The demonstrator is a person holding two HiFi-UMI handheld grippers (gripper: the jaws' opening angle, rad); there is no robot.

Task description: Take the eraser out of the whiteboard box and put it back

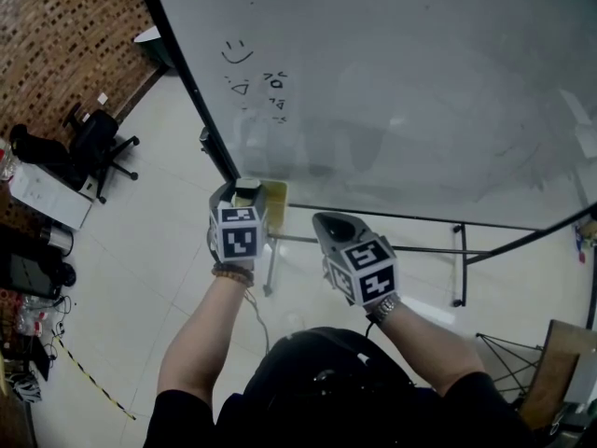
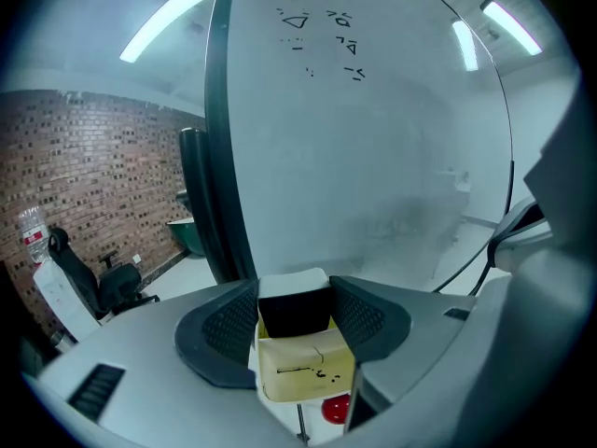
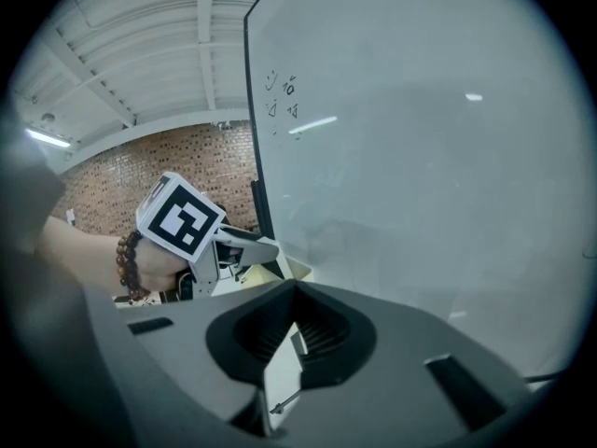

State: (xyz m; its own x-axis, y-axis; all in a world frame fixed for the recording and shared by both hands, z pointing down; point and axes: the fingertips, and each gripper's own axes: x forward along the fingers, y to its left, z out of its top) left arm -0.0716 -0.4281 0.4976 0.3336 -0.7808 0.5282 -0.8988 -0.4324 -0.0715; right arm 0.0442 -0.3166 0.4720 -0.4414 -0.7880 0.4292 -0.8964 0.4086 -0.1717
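The left gripper (image 2: 295, 292) has its jaws clamped on the eraser (image 2: 293, 311) at the mouth of the whiteboard box (image 2: 306, 371). Removal looks barely begun and the return is still to do. The right gripper (image 3: 297, 329) is closed on nothing.

There are two grippers, the left gripper (image 2: 294, 293) and the right gripper (image 3: 294, 329). There is one whiteboard (image 1: 392, 73) with one smiley face (image 1: 237, 52) on it, one eraser (image 2: 295, 317), one yellow box (image 2: 306, 370), one black chair (image 1: 93, 143), one bead bracelet (image 1: 232, 273), one watch (image 1: 384, 308), one bottle (image 2: 33, 231) and one small red thing (image 2: 336, 407)
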